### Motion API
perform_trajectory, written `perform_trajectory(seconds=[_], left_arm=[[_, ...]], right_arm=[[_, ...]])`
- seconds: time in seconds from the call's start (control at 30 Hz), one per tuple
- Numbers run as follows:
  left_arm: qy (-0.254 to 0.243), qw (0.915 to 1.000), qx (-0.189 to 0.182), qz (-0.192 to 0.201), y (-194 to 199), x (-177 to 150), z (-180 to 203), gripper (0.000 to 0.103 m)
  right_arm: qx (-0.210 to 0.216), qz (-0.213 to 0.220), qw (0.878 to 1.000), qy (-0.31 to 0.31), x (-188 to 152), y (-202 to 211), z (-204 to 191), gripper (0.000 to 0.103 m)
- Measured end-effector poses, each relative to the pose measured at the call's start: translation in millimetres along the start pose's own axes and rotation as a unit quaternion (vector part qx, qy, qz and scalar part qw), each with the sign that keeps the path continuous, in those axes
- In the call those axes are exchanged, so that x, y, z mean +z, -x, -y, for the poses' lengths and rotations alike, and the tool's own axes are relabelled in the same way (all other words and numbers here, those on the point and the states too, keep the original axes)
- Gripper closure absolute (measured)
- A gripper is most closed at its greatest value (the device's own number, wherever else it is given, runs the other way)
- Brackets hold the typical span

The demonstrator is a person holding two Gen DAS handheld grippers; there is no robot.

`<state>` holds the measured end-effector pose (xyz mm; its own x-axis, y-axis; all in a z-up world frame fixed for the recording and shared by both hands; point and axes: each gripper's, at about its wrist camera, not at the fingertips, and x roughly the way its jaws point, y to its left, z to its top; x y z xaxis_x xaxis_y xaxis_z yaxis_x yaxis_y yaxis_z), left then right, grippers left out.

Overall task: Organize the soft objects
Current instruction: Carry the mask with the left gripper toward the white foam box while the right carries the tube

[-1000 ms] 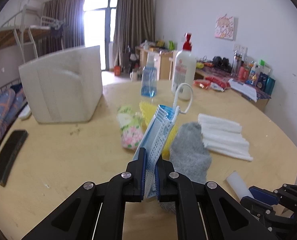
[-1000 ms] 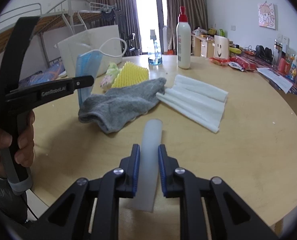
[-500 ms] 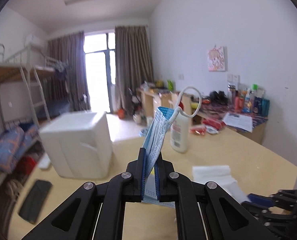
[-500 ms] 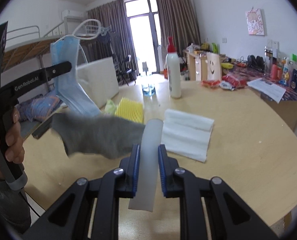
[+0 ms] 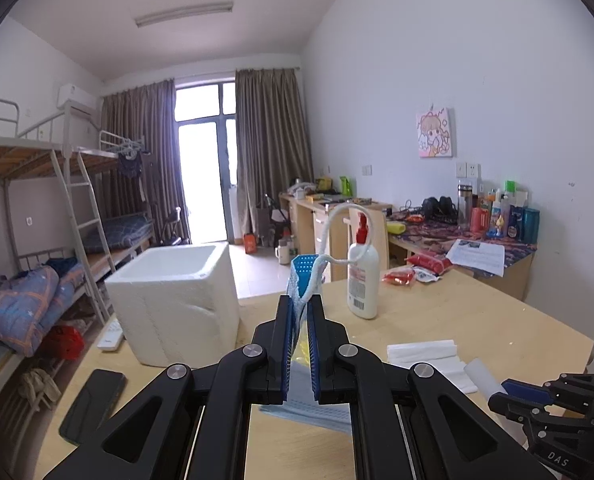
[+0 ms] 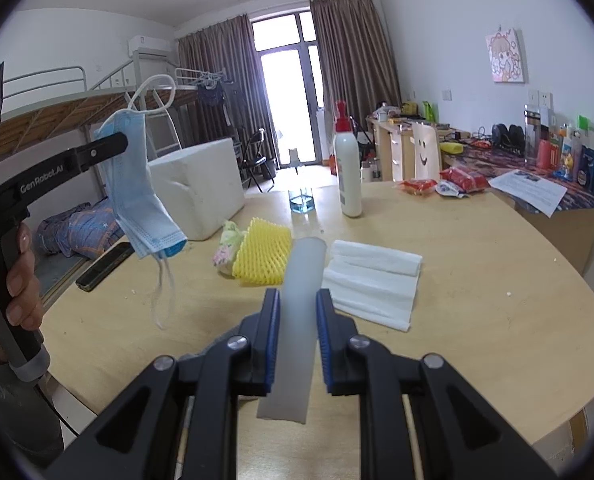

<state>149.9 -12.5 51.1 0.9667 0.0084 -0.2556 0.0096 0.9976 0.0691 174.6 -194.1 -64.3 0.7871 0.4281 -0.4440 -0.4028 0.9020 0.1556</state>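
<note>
A dormitory room fills both views: a metal bunk bed (image 5: 37,216) along the left edge, brown curtains (image 6: 353,64) around a bright balcony door at upper centre, and a cluttered desk (image 6: 537,184) along the right wall. A round wooden table (image 6: 477,280) spans the lower half of the right wrist view. On it, toward the upper left, stands an open white foam box (image 5: 173,300); a folded white cloth (image 6: 373,280) lies right of centre, a yellow foam net (image 6: 263,256) just left of it, touching a small floral bundle (image 6: 227,246). Behind them stand a white pump bottle (image 6: 347,168) and a blue spray bottle (image 6: 301,196). A black remote (image 6: 105,266) lies near the table's left edge.

At the left edge of the right wrist view, a hand (image 6: 13,280) holds the left gripper (image 5: 299,320) raised above the table, its jaws clenched on a blue face mask (image 6: 141,200) that dangles in the air. The right gripper (image 6: 297,320), bottom centre, pinches a pale translucent tube (image 6: 299,320) pointing away over the table.
</note>
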Motion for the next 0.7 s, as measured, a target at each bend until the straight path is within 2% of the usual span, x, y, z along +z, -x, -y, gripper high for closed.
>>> perform_trajectory(seconds=[0.4,0.7], left_arm=[[0.009,0.9997,0.002,0.025,33.6,3.1,-5.9,0.098],[0.020,0.9976,0.056,0.035,66.8,-4.9,-32.1,0.098]], right_arm=[[0.019,0.030,0.999,0.016,9.8,15.8,-13.3,0.081],[0.076,0.041,0.995,0.042,20.7,6.0,-47.6,0.081]])
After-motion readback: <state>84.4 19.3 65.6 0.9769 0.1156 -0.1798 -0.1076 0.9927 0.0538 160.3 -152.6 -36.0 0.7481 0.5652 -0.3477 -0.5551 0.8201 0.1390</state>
